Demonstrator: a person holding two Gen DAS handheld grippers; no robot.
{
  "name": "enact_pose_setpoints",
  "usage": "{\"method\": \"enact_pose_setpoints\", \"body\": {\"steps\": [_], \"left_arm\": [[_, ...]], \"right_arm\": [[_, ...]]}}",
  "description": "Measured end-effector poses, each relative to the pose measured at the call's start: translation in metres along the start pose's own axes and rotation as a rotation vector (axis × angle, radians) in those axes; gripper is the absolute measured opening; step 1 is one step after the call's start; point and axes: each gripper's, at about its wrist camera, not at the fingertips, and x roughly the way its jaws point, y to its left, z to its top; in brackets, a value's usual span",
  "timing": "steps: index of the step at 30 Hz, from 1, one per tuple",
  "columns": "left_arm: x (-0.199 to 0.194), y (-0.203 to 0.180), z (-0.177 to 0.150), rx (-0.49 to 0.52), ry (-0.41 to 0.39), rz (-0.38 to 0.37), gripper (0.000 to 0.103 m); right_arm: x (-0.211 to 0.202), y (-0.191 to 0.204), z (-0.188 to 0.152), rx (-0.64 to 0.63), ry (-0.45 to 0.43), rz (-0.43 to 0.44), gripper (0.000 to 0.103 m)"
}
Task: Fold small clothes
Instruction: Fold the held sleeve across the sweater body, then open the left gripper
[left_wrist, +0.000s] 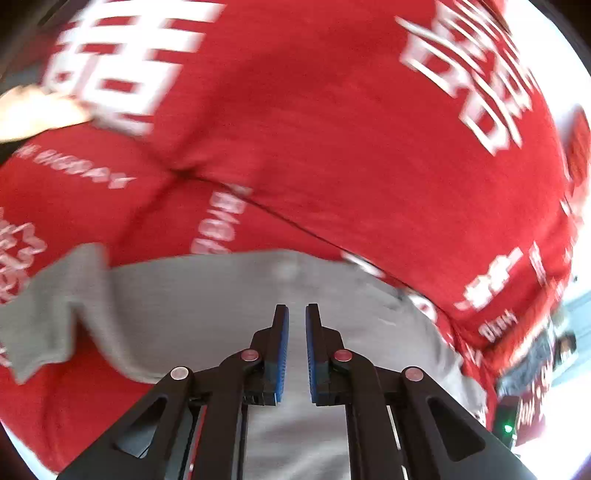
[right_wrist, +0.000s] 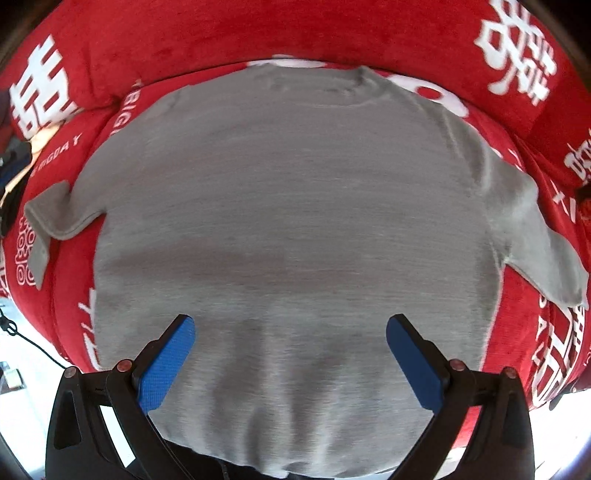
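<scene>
Grey T-shirt (right_wrist: 288, 206) lay spread flat on red cover with white lettering (right_wrist: 229, 33), collar toward far cushions, sleeves out to both sides.

Right gripper (right_wrist: 290, 325) hung above lower half of shirt, jaws spread wide, nothing between blue pads (right_wrist: 168, 365).

Left gripper (left_wrist: 296, 314) sat over grey fabric, jaws drawn nearly together, narrow gap showing. View blurred; seemingly no cloth pinched.

Left sleeve (left_wrist: 51, 306) lay rumpled on red cover.

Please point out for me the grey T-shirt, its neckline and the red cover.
grey T-shirt (right_wrist: 288, 221), right wrist view, chest middle.
neckline (right_wrist: 332, 88), right wrist view, collar band.
red cover (left_wrist: 332, 129), left wrist view, bare fabric.
</scene>
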Motion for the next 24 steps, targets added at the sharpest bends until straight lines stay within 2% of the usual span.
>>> {"method": "enact_pose_setpoints", "body": {"steps": [2,6,8,10,11,12,13,14,17,20,24], "left_arm": [[0.018,-0.031,-0.005,0.041,0.030,-0.008,0.011],[0.039,-0.057,-0.016,-0.006,0.081,-0.005,0.011],[0.046,-0.062,-0.023,-0.018,0.115,0.022,0.011],[0.054,-0.066,-0.028,-0.001,0.148,0.085,0.014],[0.057,-0.066,-0.029,0.008,0.161,0.111,0.038],[0.059,-0.066,-0.032,0.016,0.172,0.146,0.076],[0.059,-0.066,-0.035,0.017,0.170,0.181,0.089],[0.057,-0.065,-0.037,0.021,0.157,0.208,0.092],[0.057,-0.058,-0.041,0.029,0.173,0.248,0.092],[0.052,-0.031,-0.045,0.005,0.184,0.278,0.092],[0.033,0.043,-0.042,-0.167,0.158,0.326,0.092]], "right_arm": [[-0.001,-0.015,-0.001,0.013,-0.001,0.000,0.103],[-0.005,-0.041,0.000,0.031,-0.007,-0.004,0.103],[-0.008,-0.050,0.001,0.032,-0.016,-0.011,0.103],[-0.010,-0.057,0.004,0.040,-0.021,-0.009,0.103],[-0.011,-0.060,0.005,0.047,-0.025,-0.002,0.103],[-0.011,-0.063,0.006,0.052,-0.028,0.002,0.103],[-0.010,-0.065,0.007,0.055,-0.031,0.006,0.103],[-0.011,-0.065,0.007,0.057,-0.032,0.010,0.103],[-0.010,-0.065,0.008,0.058,-0.030,0.022,0.103],[-0.008,-0.061,0.007,0.047,-0.026,0.026,0.103],[-0.002,-0.048,0.004,0.025,-0.010,0.028,0.103]]}}
